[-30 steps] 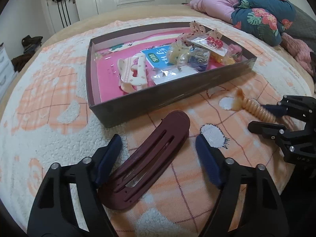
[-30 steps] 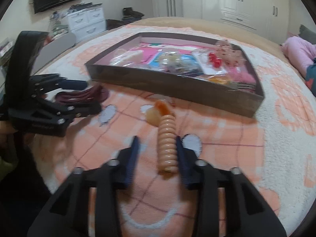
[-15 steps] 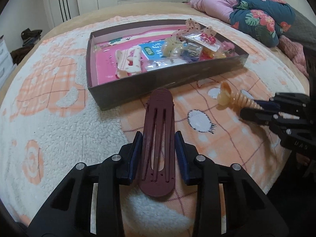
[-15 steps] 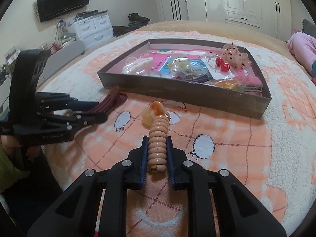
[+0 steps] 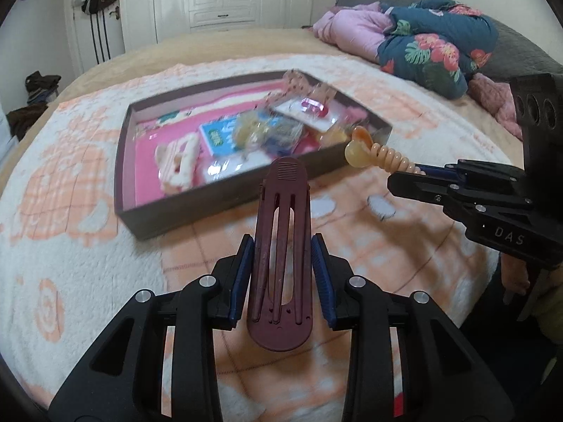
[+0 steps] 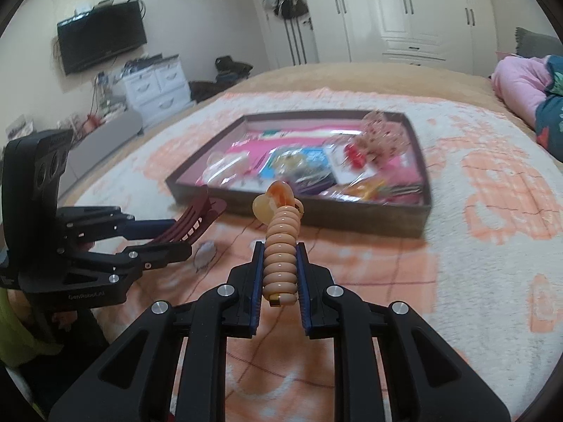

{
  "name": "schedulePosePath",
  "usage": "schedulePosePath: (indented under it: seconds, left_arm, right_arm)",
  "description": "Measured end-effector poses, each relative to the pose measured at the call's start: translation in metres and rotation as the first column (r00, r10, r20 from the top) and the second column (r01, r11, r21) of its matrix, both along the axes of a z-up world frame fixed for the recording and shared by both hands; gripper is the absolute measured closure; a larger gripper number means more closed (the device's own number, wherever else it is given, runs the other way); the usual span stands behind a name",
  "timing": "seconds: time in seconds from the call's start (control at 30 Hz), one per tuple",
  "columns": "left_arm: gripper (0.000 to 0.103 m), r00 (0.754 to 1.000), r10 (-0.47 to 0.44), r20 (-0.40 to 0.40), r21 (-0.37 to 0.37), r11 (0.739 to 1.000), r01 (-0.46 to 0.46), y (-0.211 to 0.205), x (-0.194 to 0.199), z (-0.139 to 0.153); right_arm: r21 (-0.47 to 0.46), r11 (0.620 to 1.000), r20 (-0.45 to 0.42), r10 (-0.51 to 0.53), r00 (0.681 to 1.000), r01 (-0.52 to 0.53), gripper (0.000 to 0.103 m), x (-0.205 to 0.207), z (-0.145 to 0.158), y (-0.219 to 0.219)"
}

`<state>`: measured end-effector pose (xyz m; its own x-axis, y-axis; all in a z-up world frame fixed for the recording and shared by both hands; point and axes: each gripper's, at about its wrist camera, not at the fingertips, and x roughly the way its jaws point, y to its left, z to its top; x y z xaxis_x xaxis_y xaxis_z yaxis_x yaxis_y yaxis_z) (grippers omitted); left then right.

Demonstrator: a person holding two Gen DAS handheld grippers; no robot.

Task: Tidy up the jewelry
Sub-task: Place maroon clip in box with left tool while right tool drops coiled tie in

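My left gripper (image 5: 281, 263) is shut on a long maroon hair clip (image 5: 281, 246), held off the blanket and pointing at the tray. My right gripper (image 6: 279, 267) is shut on a peach ribbed spiral hair clip (image 6: 279, 253) with an amber heart at its tip, also lifted. From the left wrist view the peach clip (image 5: 380, 153) juts from the right gripper (image 5: 418, 172) near the tray's corner. The right wrist view shows the maroon clip (image 6: 197, 218) in the left gripper (image 6: 165, 235). A dark shallow tray (image 5: 225, 204) (image 6: 352, 214) with a pink floor holds several hair accessories and packets.
The tray lies on a white and orange fleece blanket (image 5: 70, 246) over a bed. Folded pink and floral bedding (image 5: 422, 42) sits at the far right. White wardrobes (image 6: 404, 10), a drawer unit (image 6: 155, 84) and a wall TV (image 6: 100, 45) stand beyond the bed.
Both grippers closed on their clips, which lay on the blanket a second ago, then lifted them and moved toward the tray.
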<state>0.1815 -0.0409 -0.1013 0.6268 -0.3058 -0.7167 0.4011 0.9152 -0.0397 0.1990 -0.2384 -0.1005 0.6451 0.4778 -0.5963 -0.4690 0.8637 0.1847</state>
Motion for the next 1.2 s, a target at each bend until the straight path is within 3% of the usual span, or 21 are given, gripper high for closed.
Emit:
schedulePosePath:
  seconds: [0.47, 1.2]
  left_arm:
    - [0.078, 0.997, 0.020, 0.073, -0.042, 0.999, -0.017, -0.015, 0.033, 0.033]
    - [0.077, 0.993, 0.112, 0.034, -0.081, 0.991, -0.109, -0.008, 0.108, 0.021]
  right_arm:
    - [-0.019, 0.994, 0.074, -0.109, 0.991, 0.111, 0.086, 0.016, 0.018, -0.029]
    - [-0.068, 0.983, 0.056, -0.165, 0.985, 0.169, 0.086, 0.092, 0.015, -0.026]
